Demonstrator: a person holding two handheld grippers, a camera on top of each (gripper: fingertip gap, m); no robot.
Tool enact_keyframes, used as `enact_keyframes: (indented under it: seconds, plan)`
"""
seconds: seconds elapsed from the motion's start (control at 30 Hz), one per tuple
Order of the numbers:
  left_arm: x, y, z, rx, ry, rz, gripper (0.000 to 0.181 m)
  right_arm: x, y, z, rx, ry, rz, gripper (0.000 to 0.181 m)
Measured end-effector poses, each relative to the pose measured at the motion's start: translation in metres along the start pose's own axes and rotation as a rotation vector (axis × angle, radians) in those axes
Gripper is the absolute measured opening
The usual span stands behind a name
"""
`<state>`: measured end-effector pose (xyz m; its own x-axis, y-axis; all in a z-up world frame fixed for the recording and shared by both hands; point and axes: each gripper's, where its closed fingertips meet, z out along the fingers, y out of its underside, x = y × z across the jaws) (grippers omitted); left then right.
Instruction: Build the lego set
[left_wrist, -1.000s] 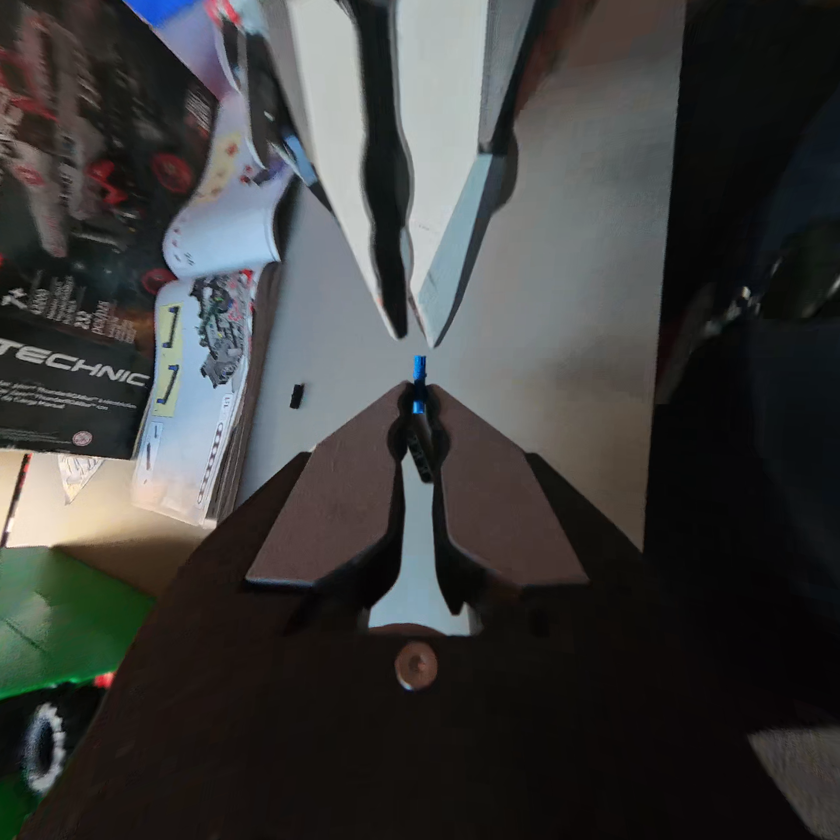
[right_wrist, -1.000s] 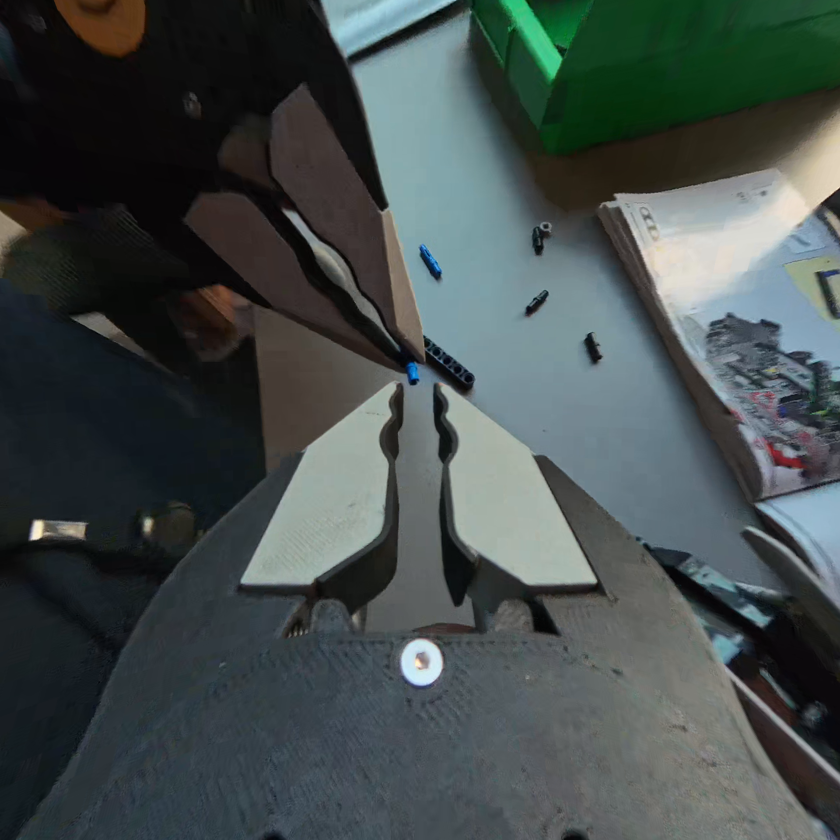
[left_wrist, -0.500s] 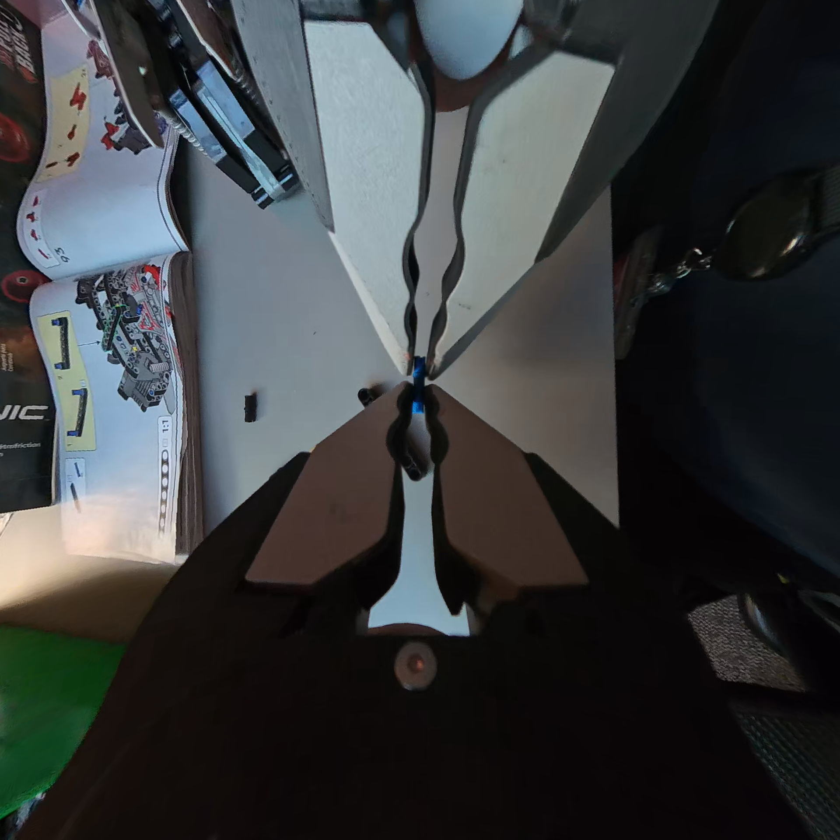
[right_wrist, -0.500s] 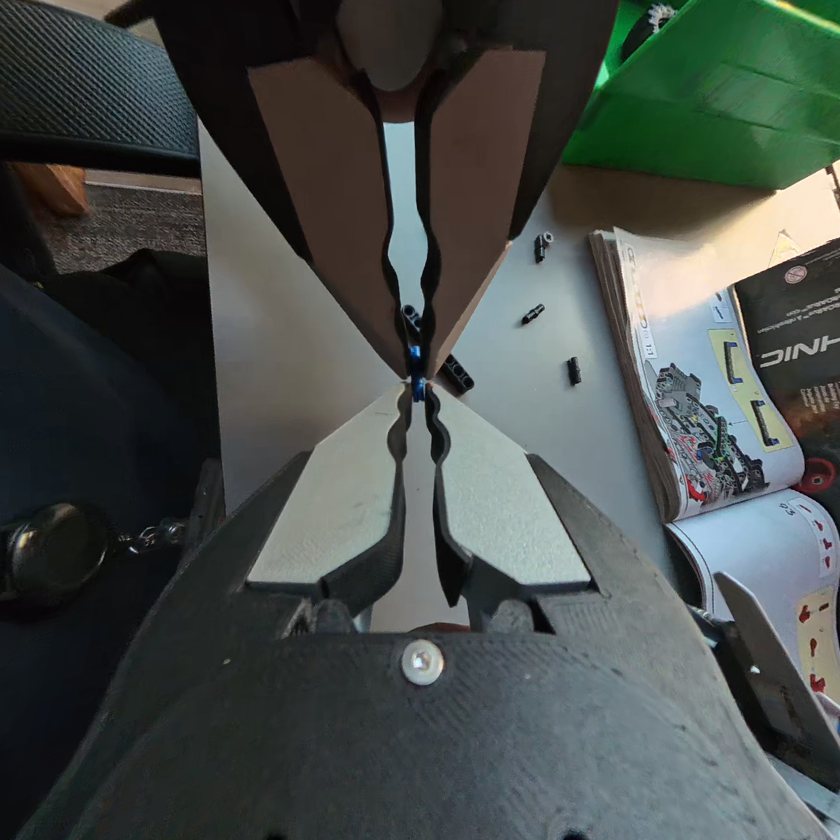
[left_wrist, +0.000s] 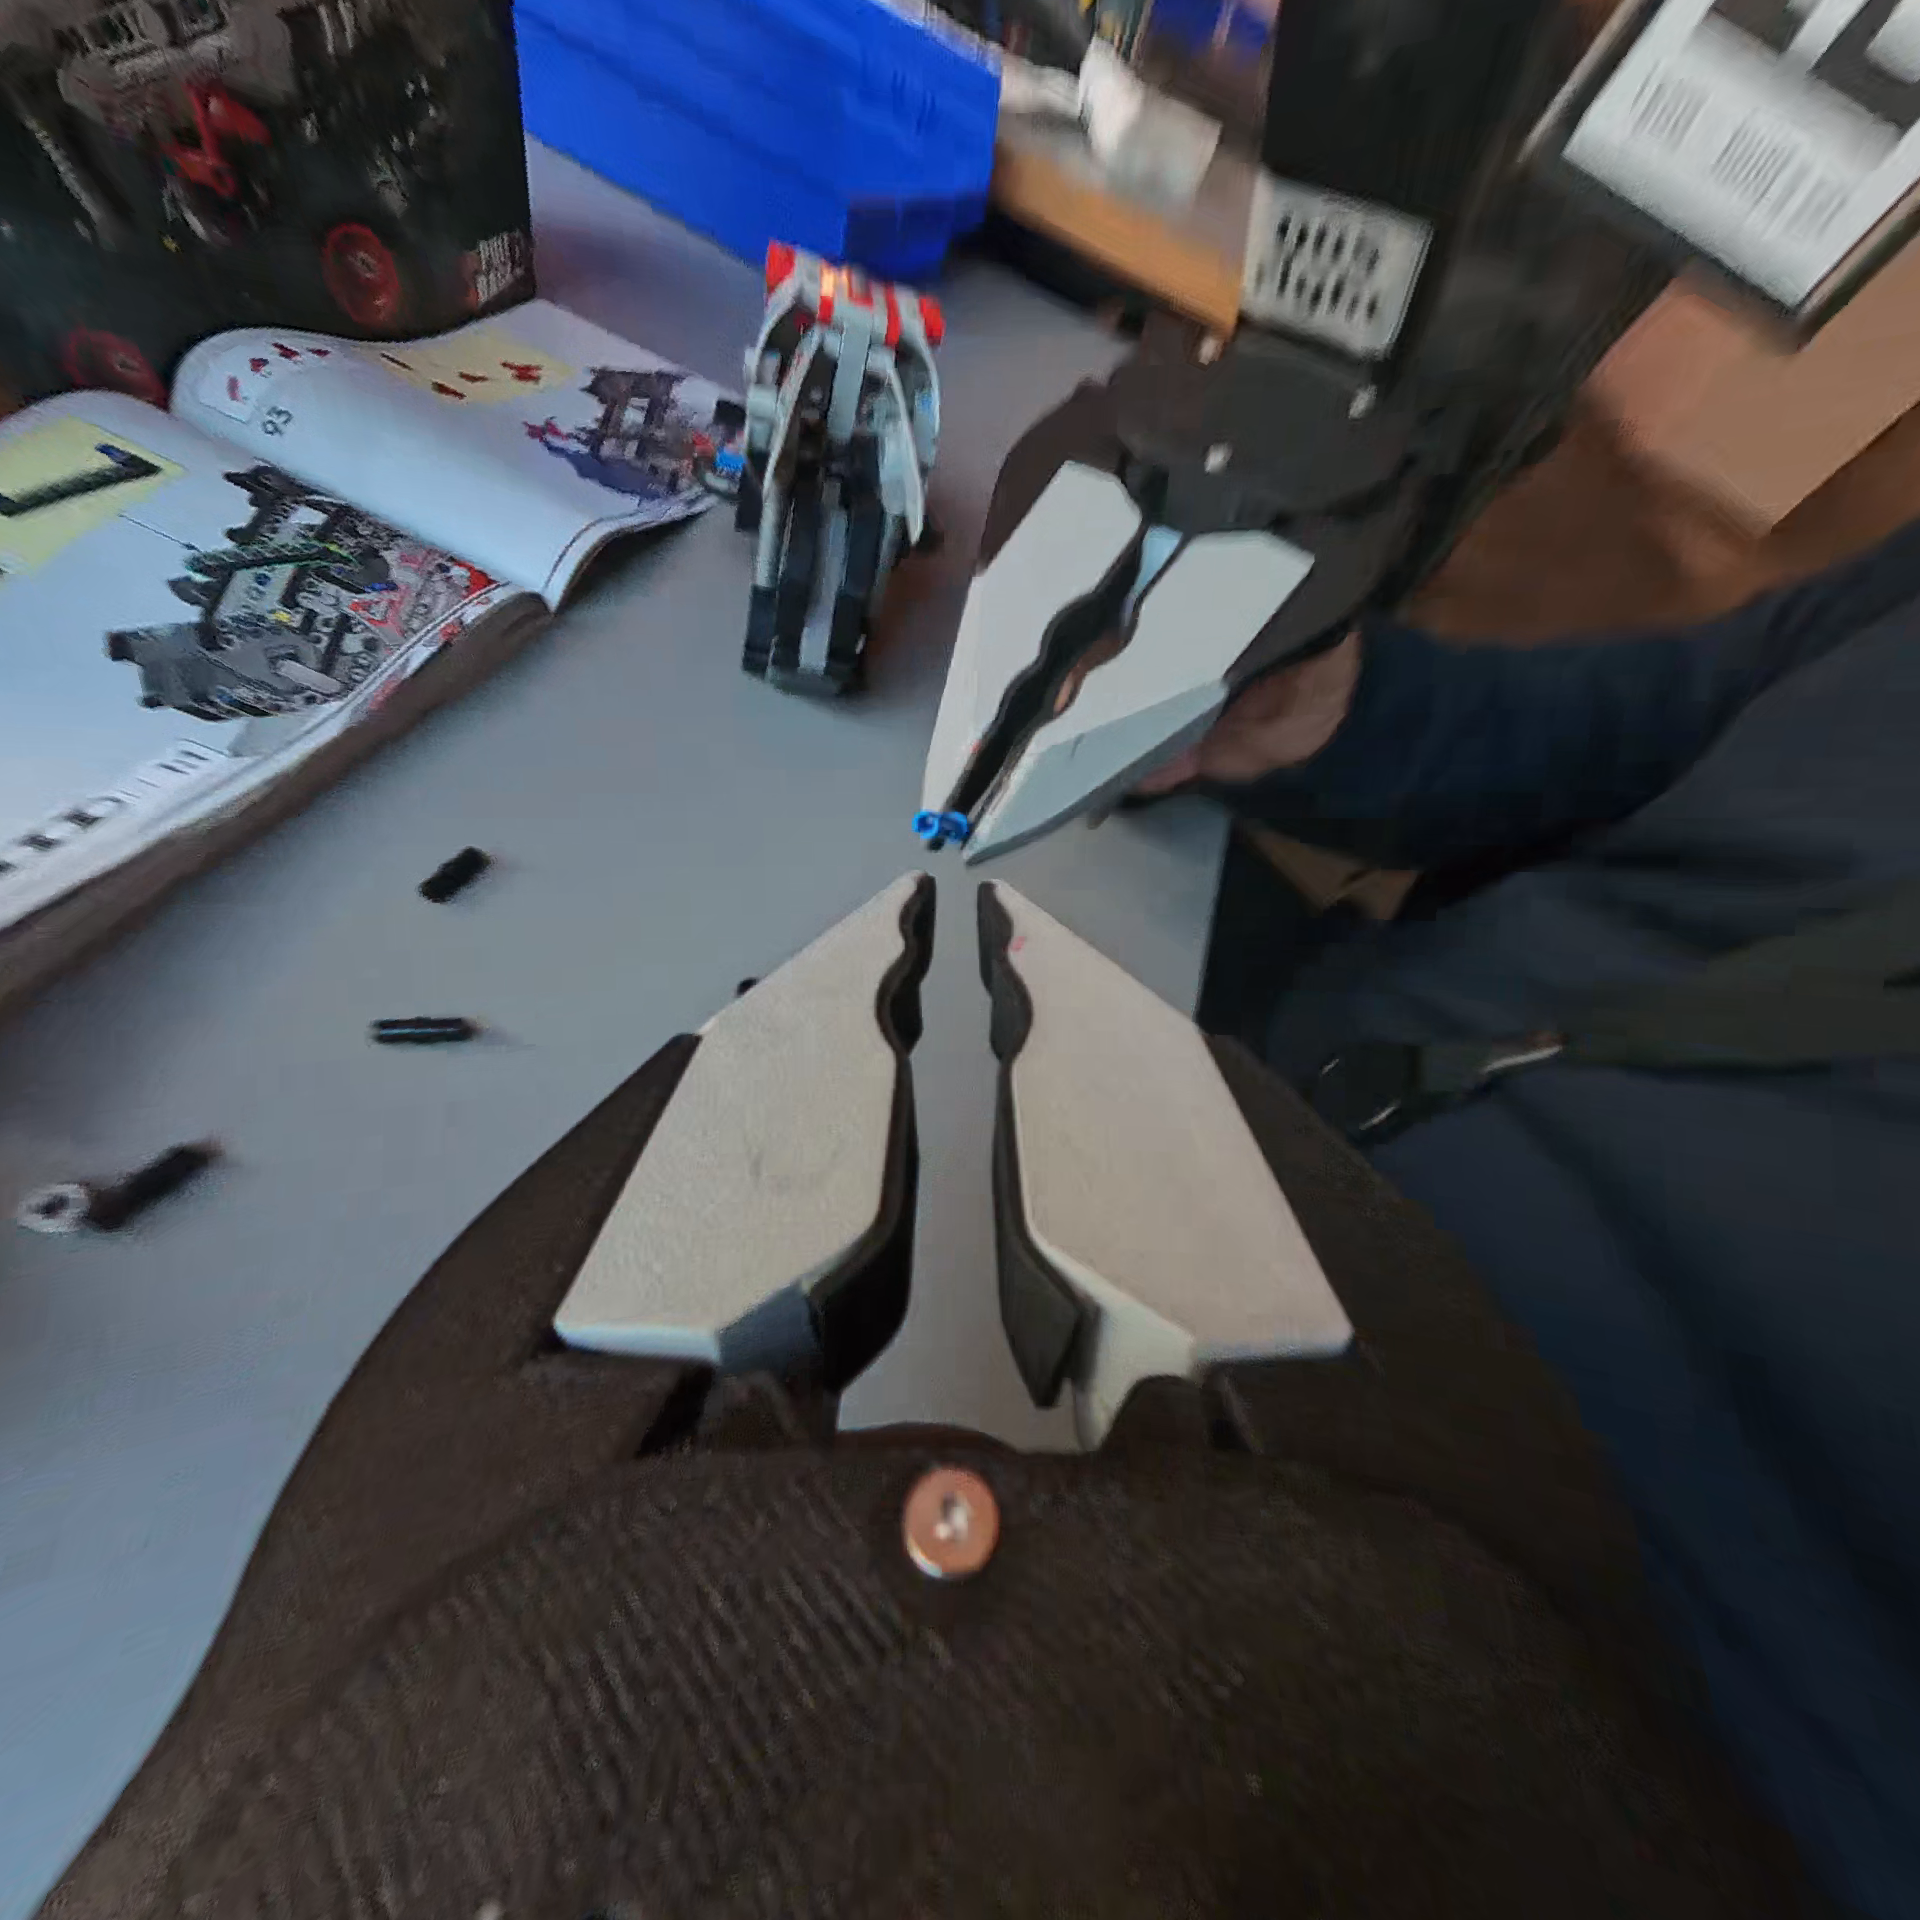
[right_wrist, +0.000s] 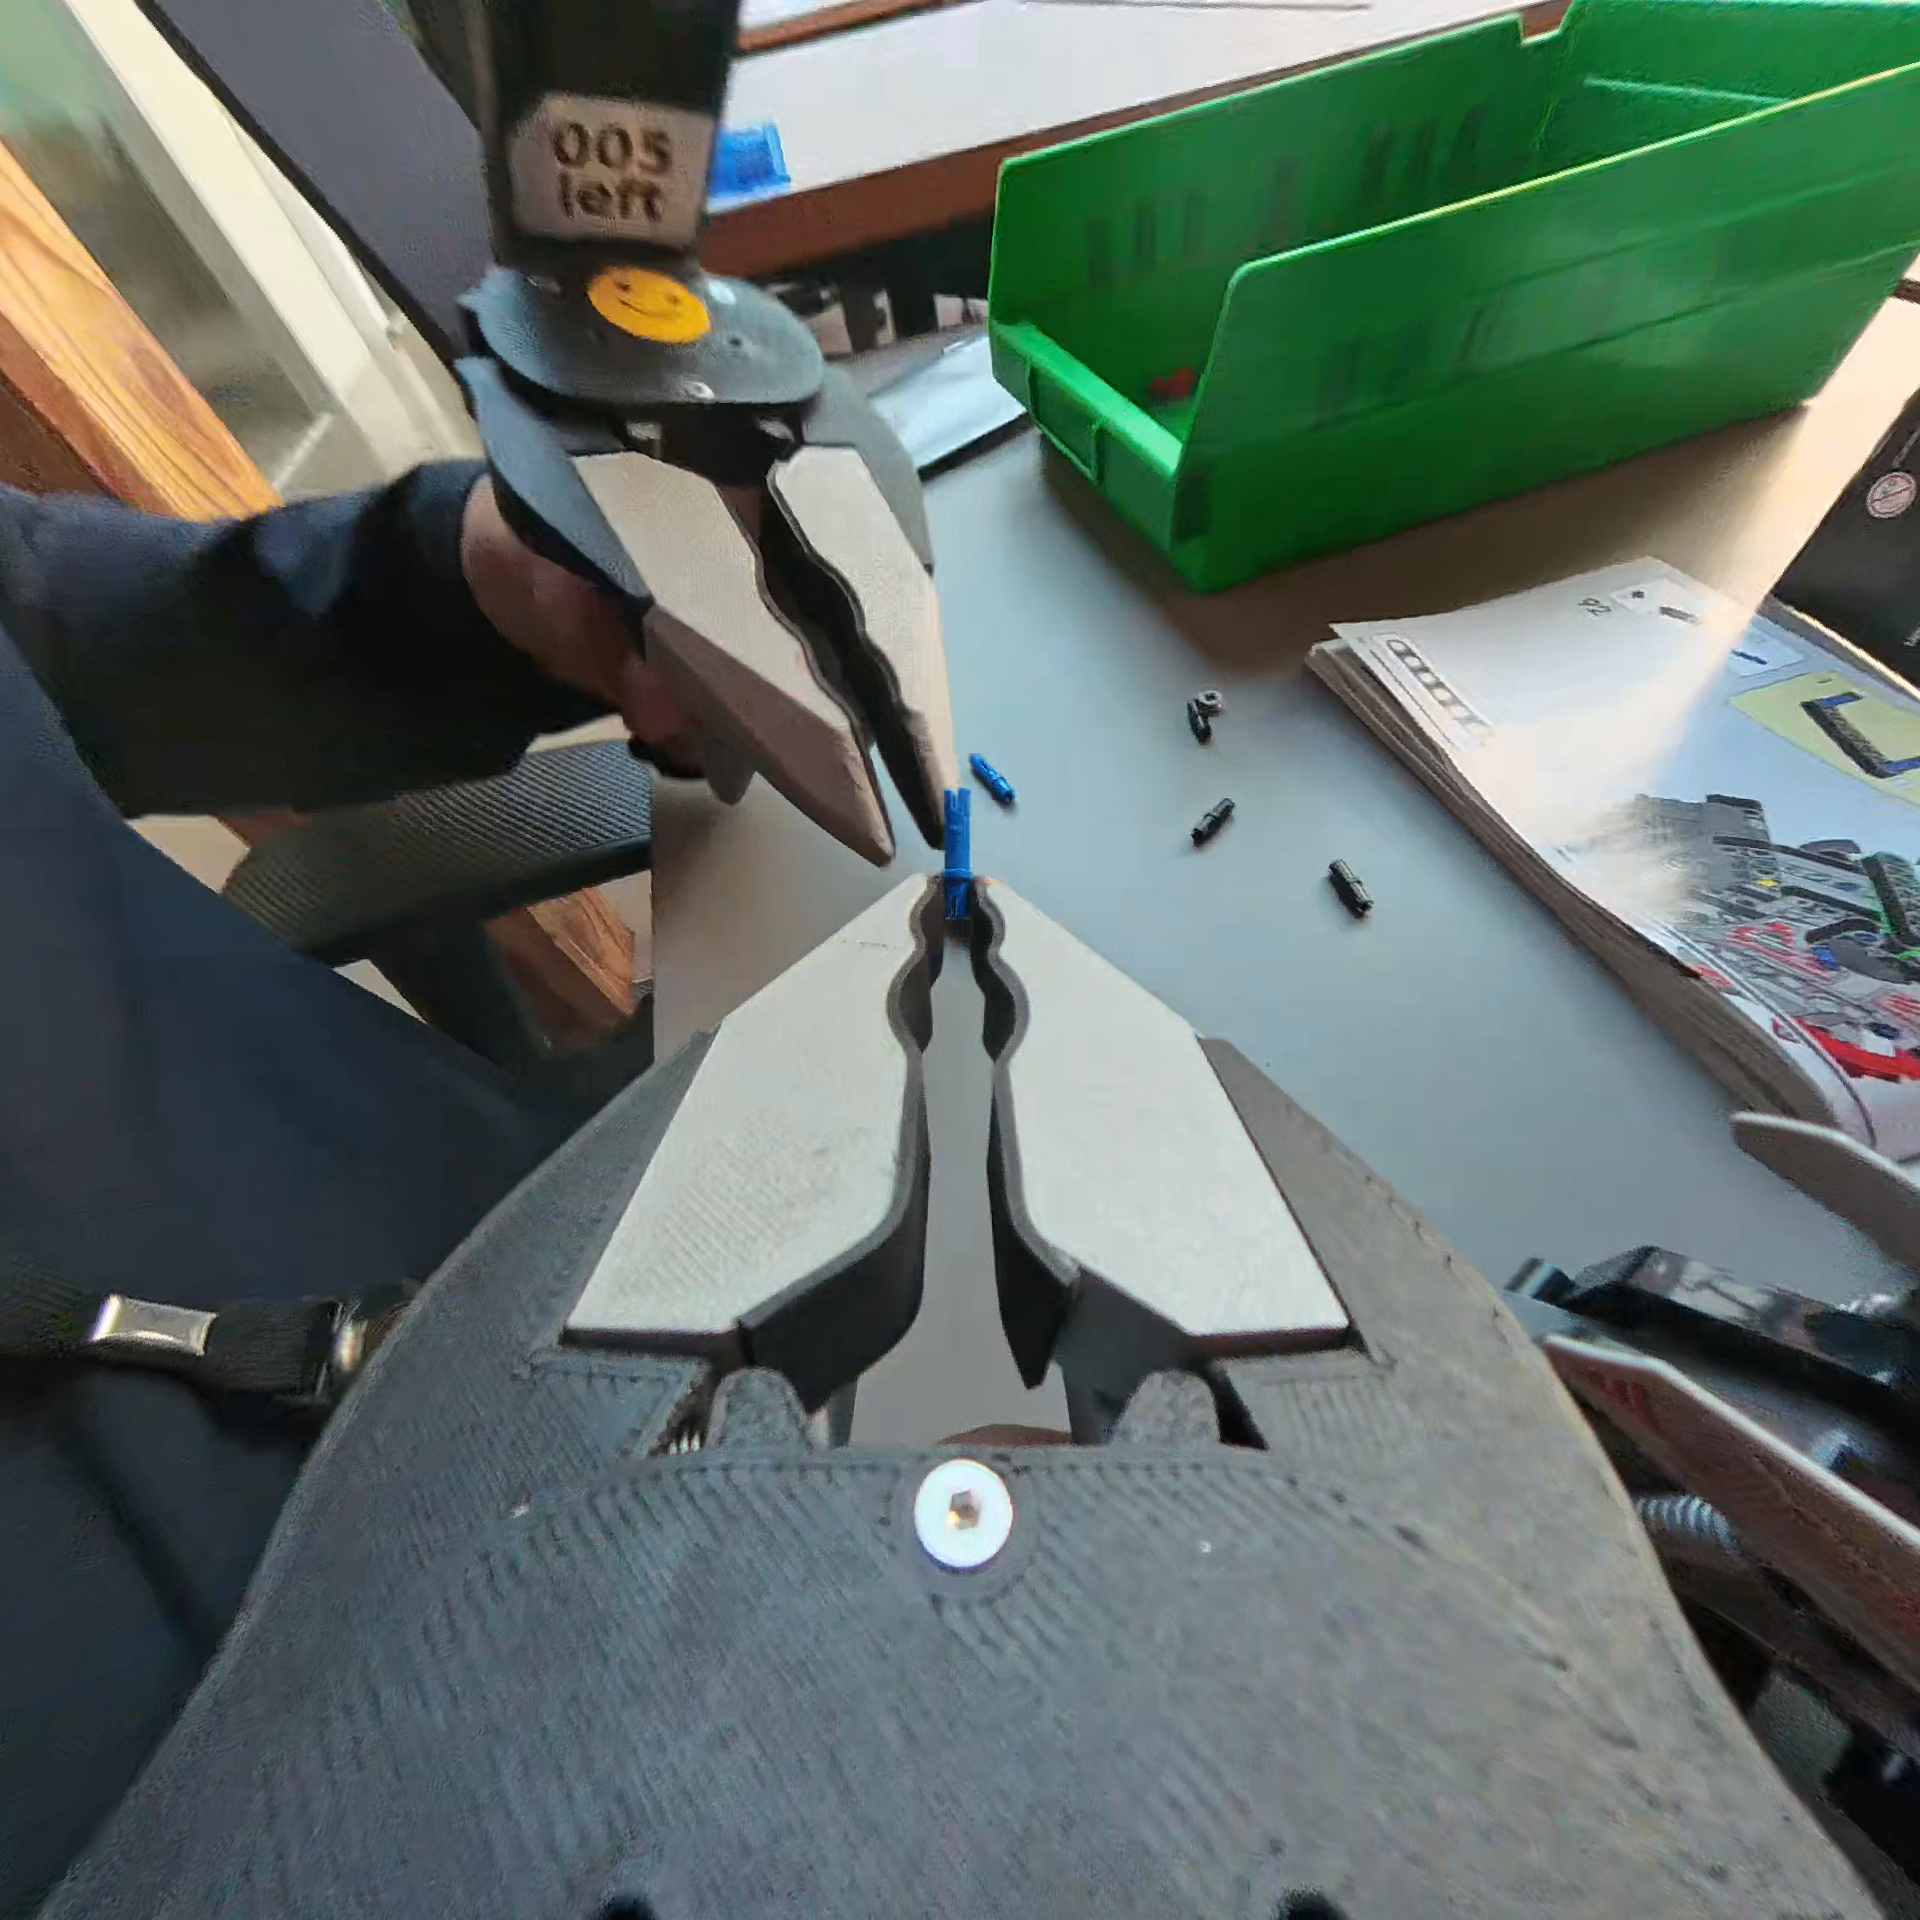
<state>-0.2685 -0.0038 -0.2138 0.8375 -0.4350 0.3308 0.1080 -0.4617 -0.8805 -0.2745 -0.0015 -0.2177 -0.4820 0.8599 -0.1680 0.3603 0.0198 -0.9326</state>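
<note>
My right gripper (right_wrist: 956, 888) is shut on a small blue pin (right_wrist: 956, 847) that sticks out past its tips. In the left wrist view the right gripper (left_wrist: 961, 842) shows with the pin (left_wrist: 940, 826) at its tip. My left gripper (left_wrist: 951, 888) is slightly open and empty, its tips just short of the pin. It also shows in the right wrist view (right_wrist: 912, 844), beside the pin. A partly built grey, black and red lego model (left_wrist: 831, 499) stands upright on the grey table (left_wrist: 623, 748) beyond both grippers.
An open instruction booklet (left_wrist: 260, 540) lies on the left, a dark set box (left_wrist: 260, 156) and a blue bin (left_wrist: 748, 104) behind it. Loose black pins (left_wrist: 454, 873) (right_wrist: 1349, 886) and a second blue pin (right_wrist: 992, 779) lie on the table. A green bin (right_wrist: 1455, 312) stands farther back.
The blue pin passed from my left gripper to my right gripper. The left gripper opened and let go of it. Both grippers tilted up and drew slightly apart.
</note>
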Motion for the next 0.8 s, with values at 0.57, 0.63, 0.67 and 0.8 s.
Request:
enact_keyframes:
  seconds: [0.57,0.63,0.67,0.8]
  plan:
    - [0.005,-0.025,-0.006,0.205,0.128,-0.231,0.001,-0.009,-0.016,0.000,0.123,-0.029,0.037,0.002]
    - [0.003,-0.024,-0.004,0.202,0.125,-0.239,0.001,-0.007,-0.014,0.000,0.116,-0.034,0.051,0.002]
    - [0.002,-0.023,-0.003,0.197,0.122,-0.237,0.001,-0.007,-0.013,0.001,0.110,-0.040,0.060,0.002]
    - [0.002,-0.020,-0.001,0.184,0.122,-0.235,0.002,-0.007,-0.011,0.002,0.100,-0.065,0.096,0.001]
